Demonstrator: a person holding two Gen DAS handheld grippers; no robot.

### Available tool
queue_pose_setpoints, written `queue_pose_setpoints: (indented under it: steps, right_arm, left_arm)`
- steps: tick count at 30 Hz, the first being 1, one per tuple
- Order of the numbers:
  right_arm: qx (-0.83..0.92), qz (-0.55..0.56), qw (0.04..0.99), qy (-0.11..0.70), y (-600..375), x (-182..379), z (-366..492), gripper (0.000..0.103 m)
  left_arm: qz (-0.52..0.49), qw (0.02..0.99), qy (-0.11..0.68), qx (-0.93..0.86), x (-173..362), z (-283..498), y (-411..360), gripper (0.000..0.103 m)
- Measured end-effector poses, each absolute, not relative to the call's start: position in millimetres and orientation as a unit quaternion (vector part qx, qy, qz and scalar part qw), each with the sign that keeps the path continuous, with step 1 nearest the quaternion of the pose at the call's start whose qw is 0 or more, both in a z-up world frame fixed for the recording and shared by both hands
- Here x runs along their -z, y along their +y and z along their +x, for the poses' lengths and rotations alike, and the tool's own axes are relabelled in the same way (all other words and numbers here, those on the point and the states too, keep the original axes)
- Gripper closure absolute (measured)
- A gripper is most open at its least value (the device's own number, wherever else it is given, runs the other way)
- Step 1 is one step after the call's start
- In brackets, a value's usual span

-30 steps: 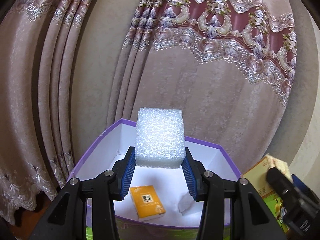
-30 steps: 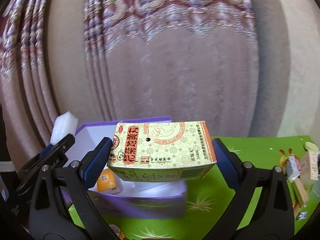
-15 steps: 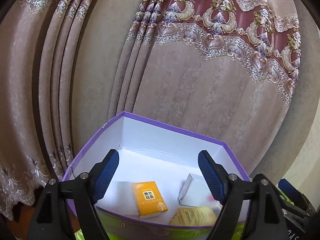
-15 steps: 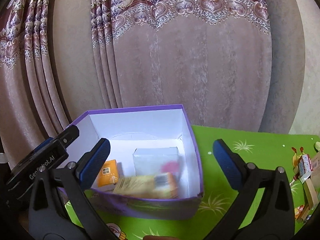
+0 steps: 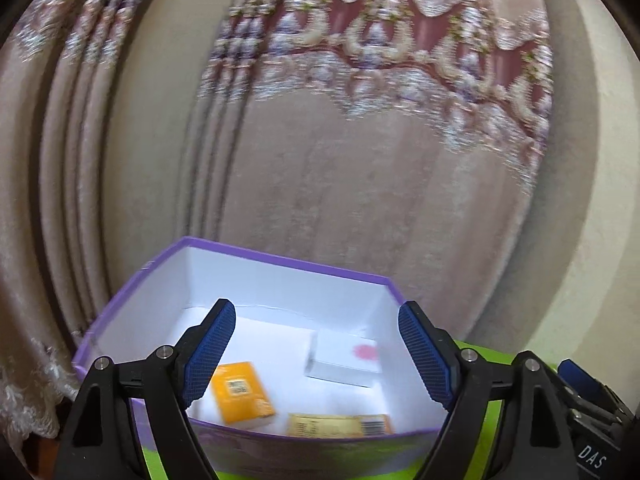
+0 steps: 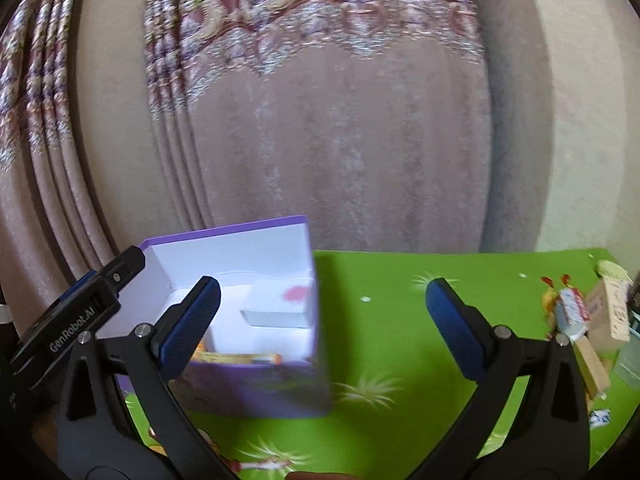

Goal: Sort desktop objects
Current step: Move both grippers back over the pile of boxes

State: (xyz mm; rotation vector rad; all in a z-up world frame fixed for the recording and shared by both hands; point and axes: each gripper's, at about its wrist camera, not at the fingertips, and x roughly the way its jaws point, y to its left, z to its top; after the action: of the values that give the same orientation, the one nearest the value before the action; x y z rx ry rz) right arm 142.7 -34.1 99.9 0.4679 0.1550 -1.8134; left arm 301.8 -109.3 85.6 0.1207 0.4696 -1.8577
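Observation:
A purple box with a white inside [image 5: 280, 264] stands at the table's far left and also shows in the right wrist view [image 6: 240, 252]. In it lie an orange pack [image 5: 240, 394], a white block with a pink mark [image 5: 346, 362] and a yellow medicine carton [image 5: 340, 426]. My left gripper [image 5: 318, 354] is open and empty above the box's near side. My right gripper [image 6: 322, 318] is open and empty, above the box's right wall and the green cloth. The carton's edge [image 6: 236, 358] and the white block [image 6: 280, 306] show in the right wrist view.
A green patterned tablecloth [image 6: 400, 312] covers the table. Several small packets and boxes [image 6: 588, 316] lie at the far right. A patterned curtain [image 5: 360, 160] hangs close behind the box. The left gripper's body [image 6: 76, 312] is at the right view's left edge.
Both grippers opened: the left let go of the white foam block and the right let go of the yellow carton, which now lies in the box. The right gripper has shifted right.

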Motion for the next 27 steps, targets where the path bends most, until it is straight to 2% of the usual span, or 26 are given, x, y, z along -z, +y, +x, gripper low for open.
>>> queue_pose_setpoints:
  steps: [6, 9, 27]
  right_arm:
    - [0.808, 0.225, 0.542, 0.058, -2, -94, 107, 0.001]
    - [0.825, 0.234, 0.513, 0.048, 18, -90, 87, 0.001]
    - [0.896, 0.277, 0.346, 0.014, 119, -66, -14, 0.001]
  left_arm:
    - [0.059, 0.534, 0.176, 0.825, -96, 268, -91, 0.012]
    - [0.054, 0.508, 0.184, 0.84, -99, 252, -83, 0.006]
    - [0.133, 0.403, 0.154, 0.892, -90, 137, -45, 0.002]
